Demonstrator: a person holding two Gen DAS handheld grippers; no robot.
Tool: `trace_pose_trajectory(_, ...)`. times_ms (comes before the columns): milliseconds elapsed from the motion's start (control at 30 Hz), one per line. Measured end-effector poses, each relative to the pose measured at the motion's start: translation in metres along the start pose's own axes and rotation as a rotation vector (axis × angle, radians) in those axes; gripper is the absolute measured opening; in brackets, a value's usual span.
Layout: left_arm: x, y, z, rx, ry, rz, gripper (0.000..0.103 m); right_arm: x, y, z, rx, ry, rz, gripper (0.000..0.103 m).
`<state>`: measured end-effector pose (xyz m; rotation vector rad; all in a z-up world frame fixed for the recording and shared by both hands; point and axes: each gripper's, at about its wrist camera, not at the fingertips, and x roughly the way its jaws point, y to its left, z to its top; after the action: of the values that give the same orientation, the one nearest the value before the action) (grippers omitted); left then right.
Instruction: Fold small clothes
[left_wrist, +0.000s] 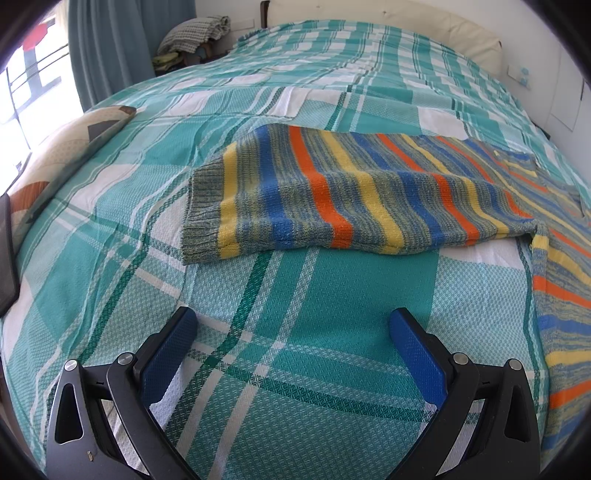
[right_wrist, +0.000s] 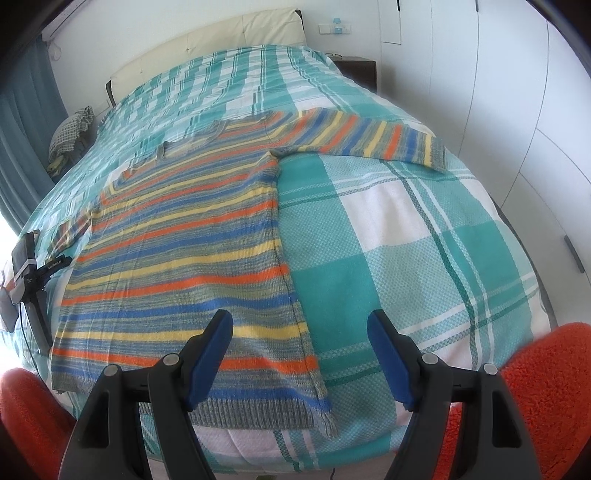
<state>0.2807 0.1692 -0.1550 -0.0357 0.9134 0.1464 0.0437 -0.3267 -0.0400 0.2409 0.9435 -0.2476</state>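
Both tongs (left_wrist: 291, 321) (right_wrist: 301, 325) gape above striped sweater (right_wrist: 177, 240) (laid flat).

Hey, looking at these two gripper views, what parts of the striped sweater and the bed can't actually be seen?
- Striped sweater: its left sleeve, in the right wrist view, runs toward the frame's left edge, blurred and partly behind a black stand.
- Sweater body: cut off by the right edge in the left wrist view.
- Items on the wall plate: too small to read.
- Bed front edge: hidden by the jaws.
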Motion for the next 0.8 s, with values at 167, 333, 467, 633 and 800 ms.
trace_pose_trajectory(167, 0.000, 0.000, -0.001, 0.000, 0.000, 0.000, 0.103, -0.002, -0.009, -0.003, 0.019, -0.015, 0.035, 0.075)
trace_pose_trajectory(333, 0.001, 0.000, -0.001, 0.000, 0.000, 0.000, 0.103, 0.000, -0.018, -0.004, 0.049, -0.021, 0.067, 0.075)
trace_pose_trajectory(467, 0.000, 0.000, 0.000, 0.000, 0.000, 0.000, 0.103, -0.001, -0.022, -0.005, 0.061, -0.026, 0.085, 0.075)
trace_pose_trajectory(633, 0.000, 0.000, 0.000, -0.001, 0.000, 0.000, 0.103, -0.003, -0.023, -0.008, 0.066, -0.031, 0.101, 0.075)
trace_pose_trajectory(800, 0.000, 0.000, 0.000, -0.001, 0.001, 0.000, 0.103, -0.003, -0.025, -0.009, 0.071, -0.029, 0.108, 0.075)
